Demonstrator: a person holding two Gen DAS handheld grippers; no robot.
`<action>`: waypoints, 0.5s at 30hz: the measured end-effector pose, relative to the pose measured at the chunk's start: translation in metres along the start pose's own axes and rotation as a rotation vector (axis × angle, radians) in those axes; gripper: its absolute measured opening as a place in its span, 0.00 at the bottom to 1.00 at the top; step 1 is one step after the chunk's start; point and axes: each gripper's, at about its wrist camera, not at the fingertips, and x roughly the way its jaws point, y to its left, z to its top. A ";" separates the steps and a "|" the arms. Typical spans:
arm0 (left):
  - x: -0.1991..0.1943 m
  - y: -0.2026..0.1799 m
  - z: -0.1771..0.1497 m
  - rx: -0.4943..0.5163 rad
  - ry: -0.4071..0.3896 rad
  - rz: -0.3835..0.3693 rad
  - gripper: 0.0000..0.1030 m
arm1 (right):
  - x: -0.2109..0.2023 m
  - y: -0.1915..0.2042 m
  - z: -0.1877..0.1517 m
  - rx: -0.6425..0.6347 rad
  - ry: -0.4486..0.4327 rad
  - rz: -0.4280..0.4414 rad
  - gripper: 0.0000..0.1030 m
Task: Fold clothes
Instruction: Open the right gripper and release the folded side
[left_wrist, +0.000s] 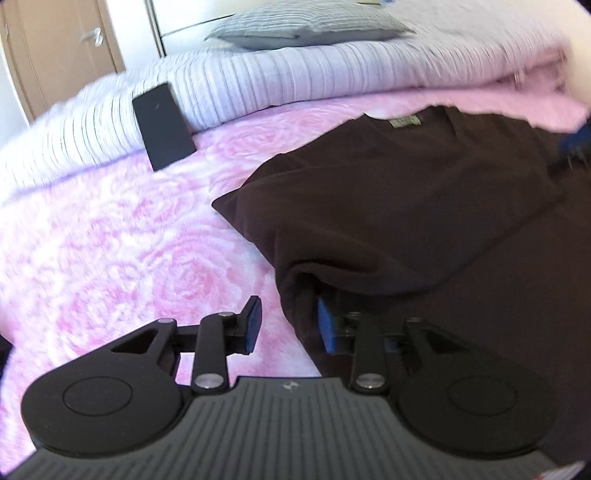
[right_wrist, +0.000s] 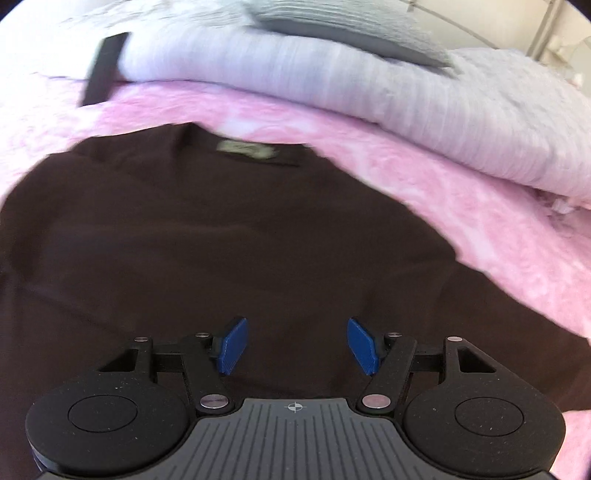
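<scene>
A dark brown shirt (left_wrist: 406, 206) (right_wrist: 221, 236) lies spread on a pink floral blanket (left_wrist: 110, 240) (right_wrist: 498, 229), with its neck label (left_wrist: 404, 121) (right_wrist: 245, 149) at the far end. My left gripper (left_wrist: 290, 325) is open at the shirt's left edge. Its left finger (left_wrist: 253, 325) is over the blanket, and its right finger (left_wrist: 327, 326) sits tucked under a raised fold of the cloth. My right gripper (right_wrist: 297, 347) is open low over the shirt's body, and only flat cloth shows between its blue pads (right_wrist: 232, 347).
A flat black rectangular object (left_wrist: 162, 125) (right_wrist: 103, 70) leans on a folded pale striped duvet (left_wrist: 277, 77) (right_wrist: 369, 81) beyond the shirt. On the duvet rests a grey pillow (left_wrist: 306, 26) (right_wrist: 351, 26). A wooden door (left_wrist: 55, 48) stands at far left.
</scene>
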 end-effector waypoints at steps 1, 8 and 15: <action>0.002 0.004 0.001 -0.018 0.000 -0.016 0.28 | -0.002 0.009 -0.001 -0.013 0.004 0.022 0.62; 0.011 0.023 0.005 -0.073 0.002 -0.070 0.05 | 0.000 0.072 0.003 -0.117 0.016 0.127 0.62; -0.015 -0.001 -0.016 0.020 -0.047 0.072 0.02 | 0.011 0.110 0.033 -0.164 -0.009 0.191 0.62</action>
